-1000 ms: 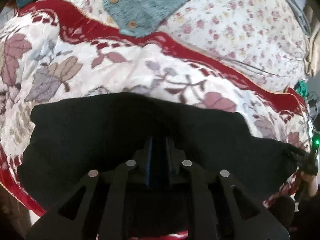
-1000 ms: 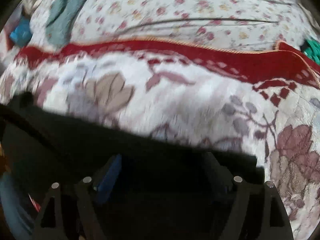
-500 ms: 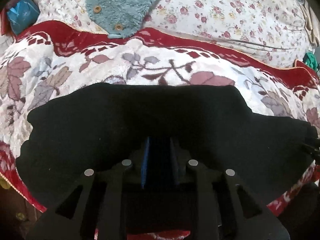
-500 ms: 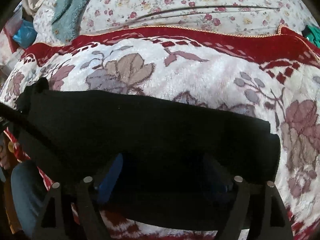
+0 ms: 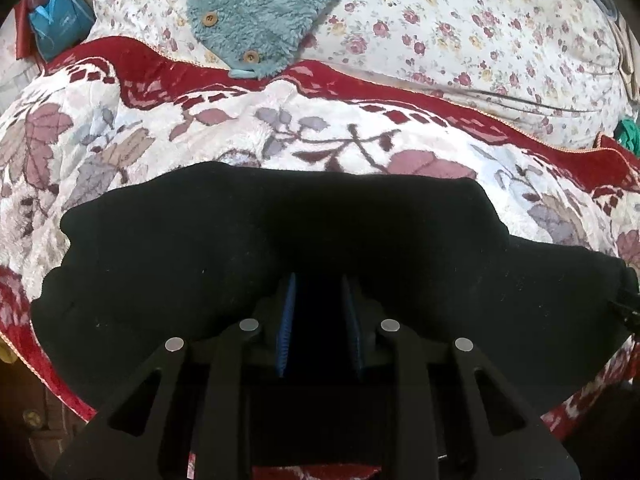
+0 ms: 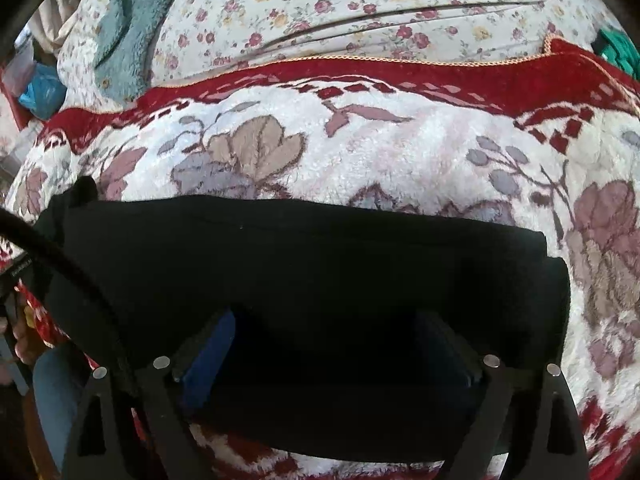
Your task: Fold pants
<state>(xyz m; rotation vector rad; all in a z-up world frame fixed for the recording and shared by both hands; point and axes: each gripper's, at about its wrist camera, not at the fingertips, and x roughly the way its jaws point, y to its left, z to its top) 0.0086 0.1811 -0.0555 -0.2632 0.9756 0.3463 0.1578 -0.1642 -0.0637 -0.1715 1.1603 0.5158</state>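
Observation:
The black pants lie folded in a wide band across the near edge of a floral blanket; they also fill the lower half of the right wrist view. My left gripper sits over the pants' near edge, its blue-padded fingers narrowly apart with black cloth between them. My right gripper is open wide, its fingers resting on the pants with cloth lying between them, not pinched.
The red-bordered leaf-pattern blanket covers a bed with a flowered sheet behind. A teal fleece garment with buttons lies at the back. A blue bag sits far left, a green item far right.
Both grippers have come down and back toward the near edge, bringing the pants flatter onto the blanket. The left fingers have parted slightly.

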